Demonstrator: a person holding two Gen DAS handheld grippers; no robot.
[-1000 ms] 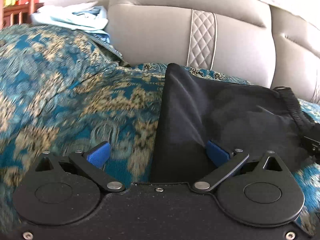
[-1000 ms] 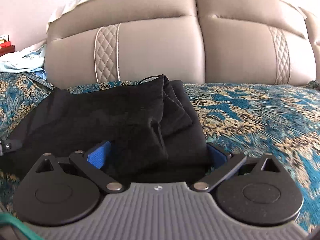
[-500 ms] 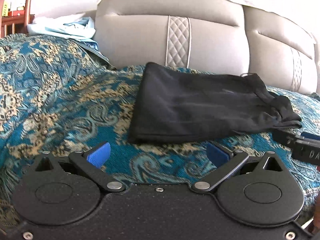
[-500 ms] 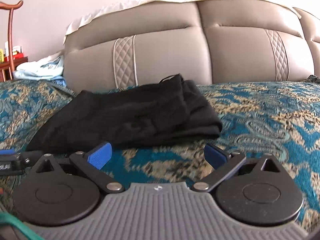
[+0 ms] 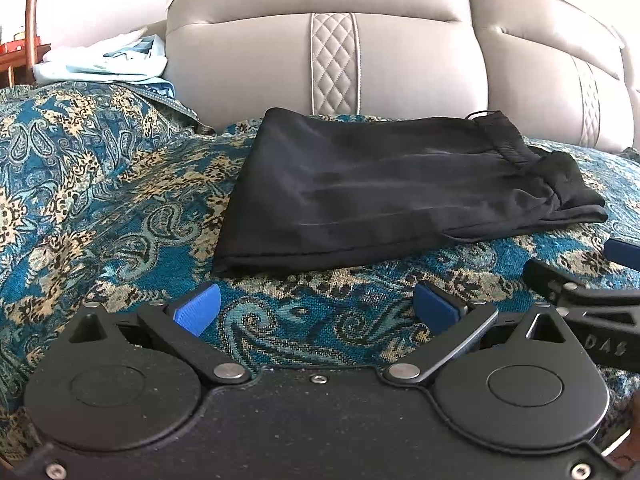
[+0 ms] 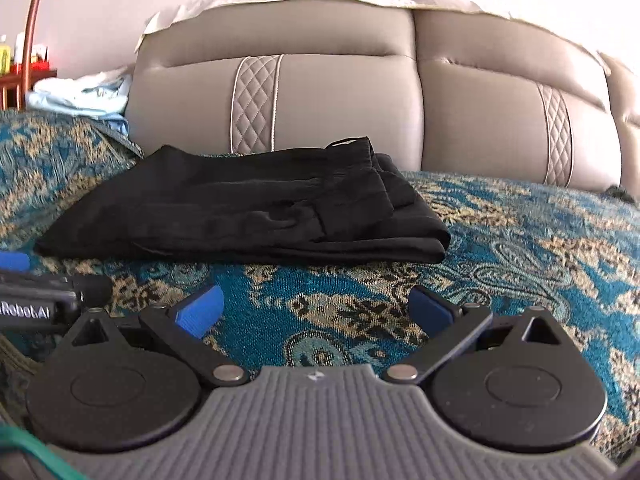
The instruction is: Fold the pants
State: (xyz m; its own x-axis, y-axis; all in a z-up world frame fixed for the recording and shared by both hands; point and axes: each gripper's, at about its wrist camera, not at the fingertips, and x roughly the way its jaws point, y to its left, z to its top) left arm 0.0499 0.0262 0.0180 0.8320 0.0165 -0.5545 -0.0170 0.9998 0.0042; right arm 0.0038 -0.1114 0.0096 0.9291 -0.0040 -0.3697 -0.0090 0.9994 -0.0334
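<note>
The black pants [image 5: 384,196] lie folded into a flat rectangle on the blue patterned bedspread [image 5: 100,208], waistband with drawstring at the right end; they also show in the right wrist view [image 6: 256,212]. My left gripper [image 5: 316,310] is open and empty, hovering over the bedspread just in front of the pants' near edge. My right gripper [image 6: 316,310] is open and empty, also in front of the pants and apart from them. The right gripper's side shows at the right edge of the left wrist view [image 5: 588,300].
A padded grey headboard [image 6: 328,104] stands right behind the pants. Light blue clothes [image 5: 108,62] are piled at the far left by the headboard. A wooden stand [image 6: 34,28] and shelf stand beyond the bed at the left.
Both grippers have drawn back from the pants toward the bed's near side. A second ago their open fingers were at the pants' edge; now the folded pants lie free ahead of them.
</note>
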